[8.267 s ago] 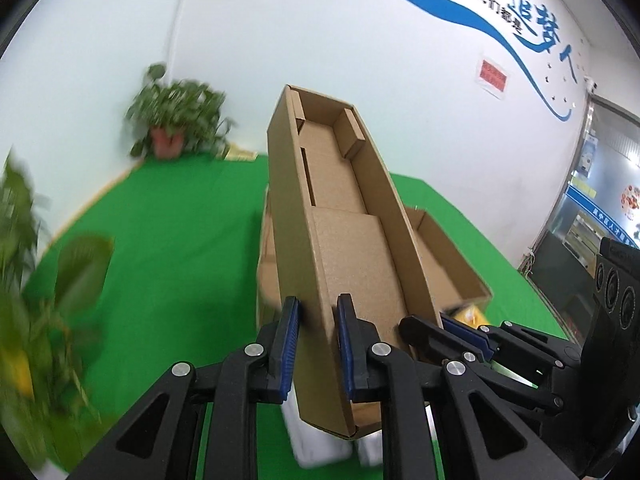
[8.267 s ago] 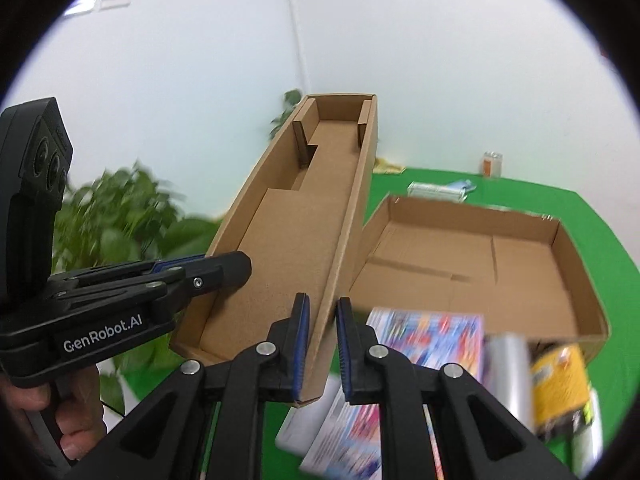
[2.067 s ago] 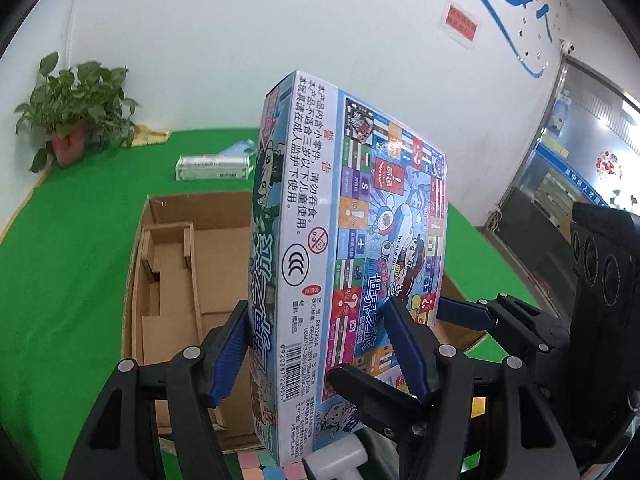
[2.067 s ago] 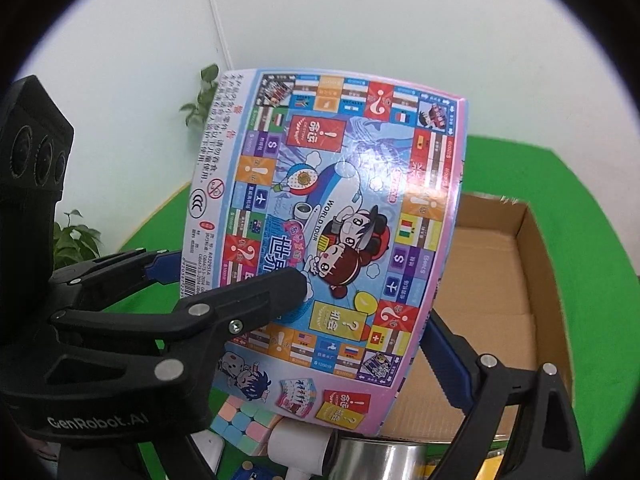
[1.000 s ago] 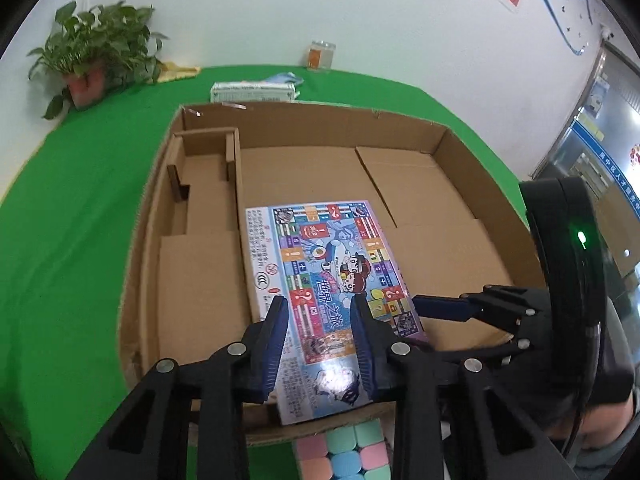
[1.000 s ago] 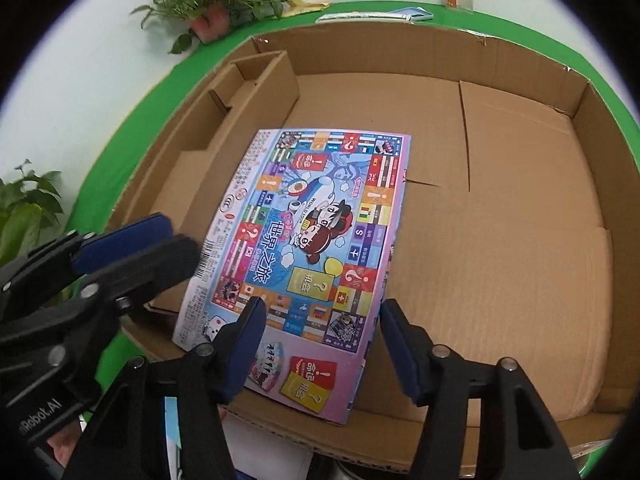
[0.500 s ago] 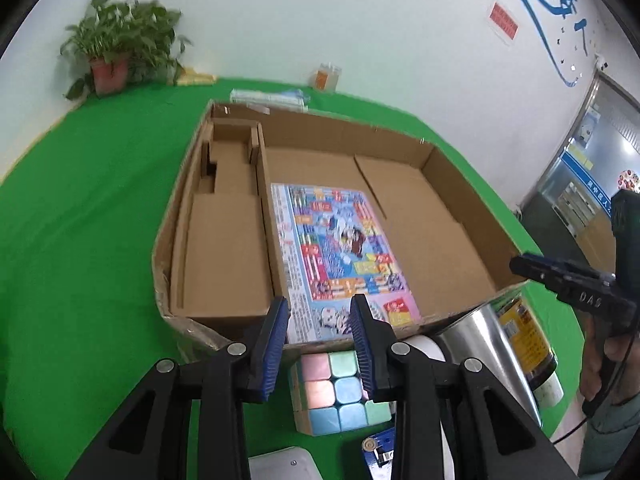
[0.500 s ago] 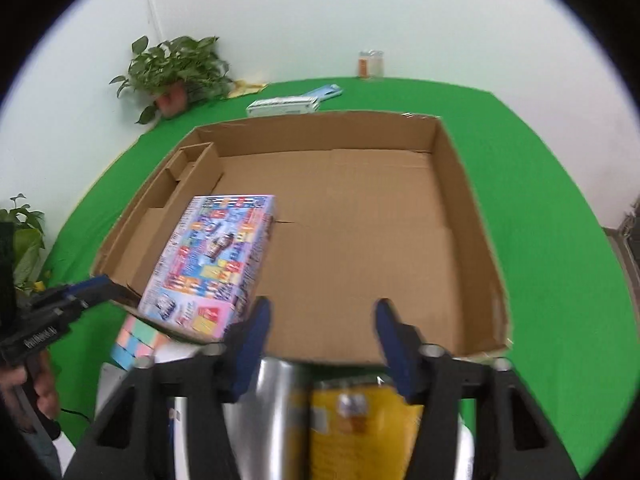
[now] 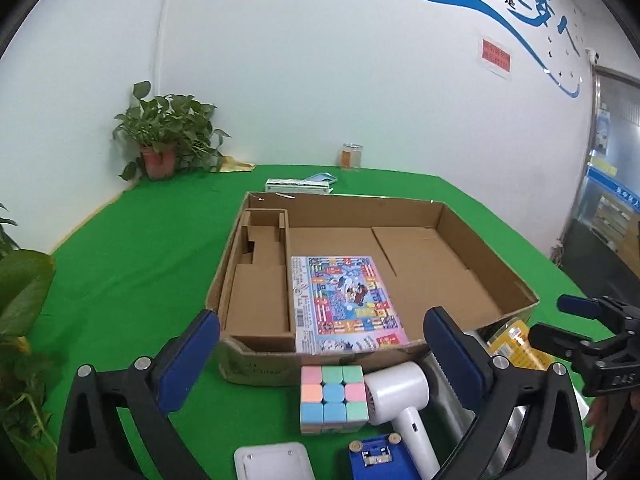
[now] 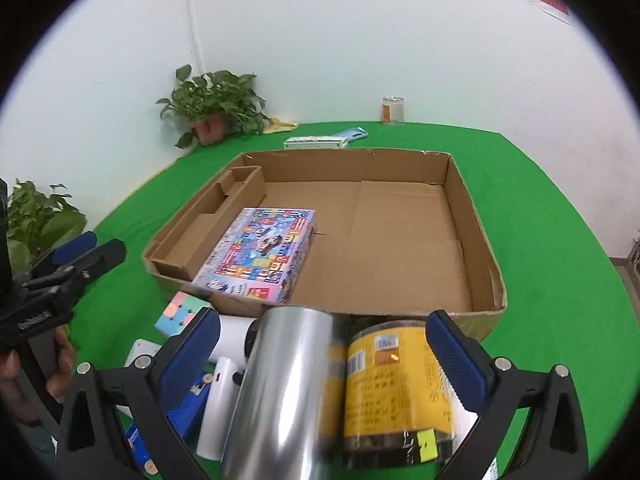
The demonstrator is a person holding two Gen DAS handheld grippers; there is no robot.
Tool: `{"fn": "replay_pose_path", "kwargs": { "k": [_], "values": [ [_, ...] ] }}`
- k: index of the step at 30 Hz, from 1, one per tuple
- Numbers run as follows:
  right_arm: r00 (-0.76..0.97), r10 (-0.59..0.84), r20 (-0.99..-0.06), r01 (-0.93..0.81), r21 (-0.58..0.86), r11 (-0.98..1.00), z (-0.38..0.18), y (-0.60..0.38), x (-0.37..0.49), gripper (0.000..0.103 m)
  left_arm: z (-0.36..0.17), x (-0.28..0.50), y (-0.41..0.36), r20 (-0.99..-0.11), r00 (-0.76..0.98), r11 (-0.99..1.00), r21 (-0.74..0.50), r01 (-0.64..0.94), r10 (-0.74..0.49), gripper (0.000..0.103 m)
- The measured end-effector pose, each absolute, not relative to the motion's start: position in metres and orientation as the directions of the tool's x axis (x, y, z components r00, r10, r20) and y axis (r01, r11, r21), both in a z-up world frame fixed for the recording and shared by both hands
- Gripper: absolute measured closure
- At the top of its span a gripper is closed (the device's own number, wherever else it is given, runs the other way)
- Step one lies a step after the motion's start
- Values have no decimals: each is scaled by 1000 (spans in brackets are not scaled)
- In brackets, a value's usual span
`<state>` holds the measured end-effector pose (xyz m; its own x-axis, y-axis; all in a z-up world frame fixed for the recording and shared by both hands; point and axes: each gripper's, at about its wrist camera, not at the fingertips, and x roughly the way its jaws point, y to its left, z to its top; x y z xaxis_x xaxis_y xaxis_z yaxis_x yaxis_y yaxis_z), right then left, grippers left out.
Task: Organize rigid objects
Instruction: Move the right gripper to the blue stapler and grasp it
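Both tools stand just short of the cardboard box [image 9: 486, 264], on its near side, over the loose items not yet packed.

Left tool [image 9: 320, 354]: jaws opening, spread wide, nothing pressed between the pads. Right tool [image 10: 322, 350]: jaws opening too, wide, gripping nothing, though the silver can [image 10: 280, 392] and the yellow-labelled jar [image 10: 390, 388] lie on their sides between them in its view.

Risks, as I judge them:
- The can and jar touch each other against the box's near wall; closing on one may nudge the other and set it rolling along the tabletop [image 9: 132, 256].
- The can's polished skin looks slippery; an off-centre pinch could let it squirt out.
- The pastel cube [image 9: 332, 398] sits just in front of the box and touches the white hair dryer [image 9: 400, 396]; a careless approach would shove both.
- The two tools work close together, so a clash is possible.

Board game box [image 9: 346, 304]: flat inside the cardboard box, against its left-hand insert, near end at the front wall. It is beyond both tools, untouched.
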<state>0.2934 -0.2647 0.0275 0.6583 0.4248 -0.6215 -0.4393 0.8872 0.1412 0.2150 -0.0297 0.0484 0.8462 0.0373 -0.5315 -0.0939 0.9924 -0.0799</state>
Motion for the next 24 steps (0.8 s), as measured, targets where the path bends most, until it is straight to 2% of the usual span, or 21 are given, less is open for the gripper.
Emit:
{"fn": "replay_pose_path", "kwargs": {
  "k": [3, 4, 5, 6, 7, 8, 9, 10, 11, 12, 13, 14, 19, 24],
  "values": [
    [658, 443, -609, -459, 142, 877, 24, -268, 278, 1, 47, 201, -38, -536, 844, 994, -88, -70, 12, 1],
    [657, 455, -601, -470, 146, 871, 23, -270, 272, 12, 45, 196, -41, -535, 845, 994, -88, -63, 6, 17],
    [664, 458, -592, -471, 146, 870, 20, -273, 265, 45, 41, 190, -44, -537, 844, 995, -92, -36, -19, 41],
    [666, 447, -597, -463, 139, 876, 19, -274, 262, 58, 37, 190, -47, -564, 823, 994, -108, 10, -70, 102],
    [668, 438, -601, -455, 137, 880, 17, -275, 259, 63, 33, 190, -48, -592, 801, 992, -126, 16, -88, 99],
    [668, 447, -595, -456, 147, 878, 16, -278, 256, 60, 30, 189, -48, -600, 795, 990, -142, 7, -92, 99],
    [667, 465, -583, -466, 160, 870, 14, -281, 252, 51, 29, 185, -48, -582, 810, 989, -148, -15, -75, 98],
    [674, 469, -571, -469, 160, 869, 13, -283, 247, 19, 29, 181, -48, -567, 822, 990, -138, -39, -47, 80],
    [686, 466, -559, -466, 154, 871, 13, -284, 244, 0, 27, 179, -49, -565, 825, 990, -122, -64, -16, 57],
    [700, 471, -536, -472, 148, 869, 12, -285, 237, 0, 26, 178, -49, -578, 816, 990, -109, -92, 12, 1],
    [704, 485, -519, -487, 144, 861, 13, -285, 232, 0, 25, 174, -49, -564, 826, 988, -121, -93, 9, 3],
    [694, 500, -518, -508, 140, 850, 12, -283, 226, 0, 23, 171, -48, -554, 833, 987, -142, -79, -13, 0],
    [634, 578, -515, -600, 145, 787, 4, -269, 204, 0, 6, 170, -44, -636, 769, 986, -158, -44, -68, 0],
    [499, 676, -542, -752, 115, 649, -13, -233, 170, 0, -22, 164, -37, -700, 681, 955, -297, -3, -216, 1]
  ]
}}
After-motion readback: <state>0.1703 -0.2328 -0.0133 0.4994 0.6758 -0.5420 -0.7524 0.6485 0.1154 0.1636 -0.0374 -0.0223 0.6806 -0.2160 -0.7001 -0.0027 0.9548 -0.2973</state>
